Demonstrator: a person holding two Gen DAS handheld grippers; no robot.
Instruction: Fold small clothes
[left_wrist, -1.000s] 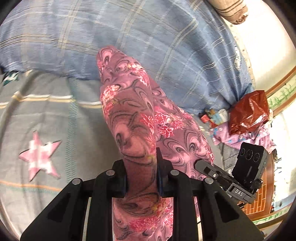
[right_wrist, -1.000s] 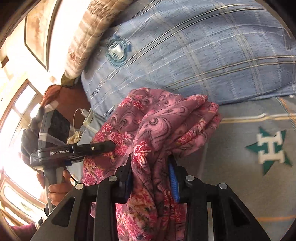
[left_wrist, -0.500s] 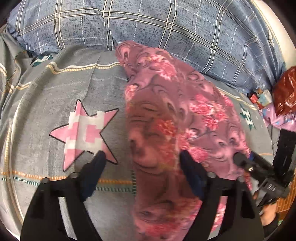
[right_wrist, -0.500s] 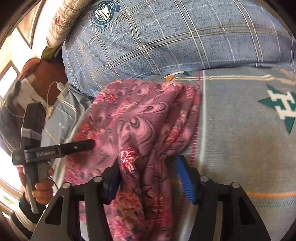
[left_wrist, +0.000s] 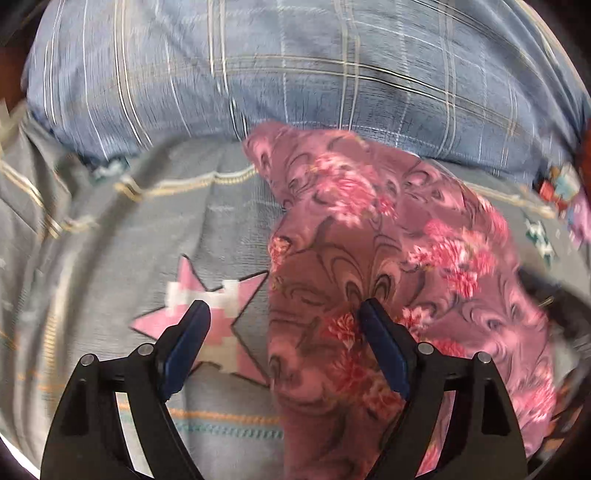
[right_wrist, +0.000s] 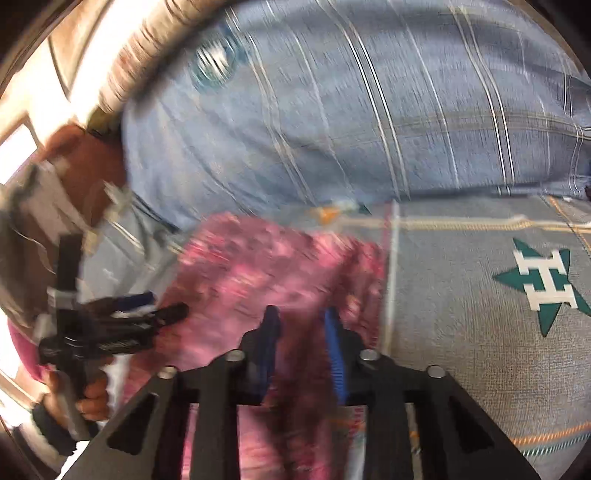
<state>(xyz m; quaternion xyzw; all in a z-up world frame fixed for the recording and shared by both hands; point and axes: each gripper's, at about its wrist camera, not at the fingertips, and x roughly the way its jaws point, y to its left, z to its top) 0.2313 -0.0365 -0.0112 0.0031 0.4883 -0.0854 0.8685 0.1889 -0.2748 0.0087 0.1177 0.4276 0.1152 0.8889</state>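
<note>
A pink and purple floral garment (left_wrist: 369, 258) lies folded on the grey bedspread (left_wrist: 110, 258), its far end against a blue plaid pillow. My left gripper (left_wrist: 284, 314) is open wide and empty, just above the garment's left edge. In the right wrist view the garment (right_wrist: 266, 266) is blurred. My right gripper (right_wrist: 301, 314) stands over its near right part with the jaws a little apart; no cloth is clearly held between them. The left gripper also shows in the right wrist view (right_wrist: 110, 332), held in a hand.
A large blue plaid pillow (left_wrist: 295, 74) fills the far side of the bed. The bedspread bears a pink star (left_wrist: 207, 314) and a green star (right_wrist: 546, 284). Small colourful items (left_wrist: 557, 188) lie at the far right.
Both grippers have let go of the garment and opened. The garment now lies flat on the bedspread. Both views are blurred by motion as the grippers pull back.
</note>
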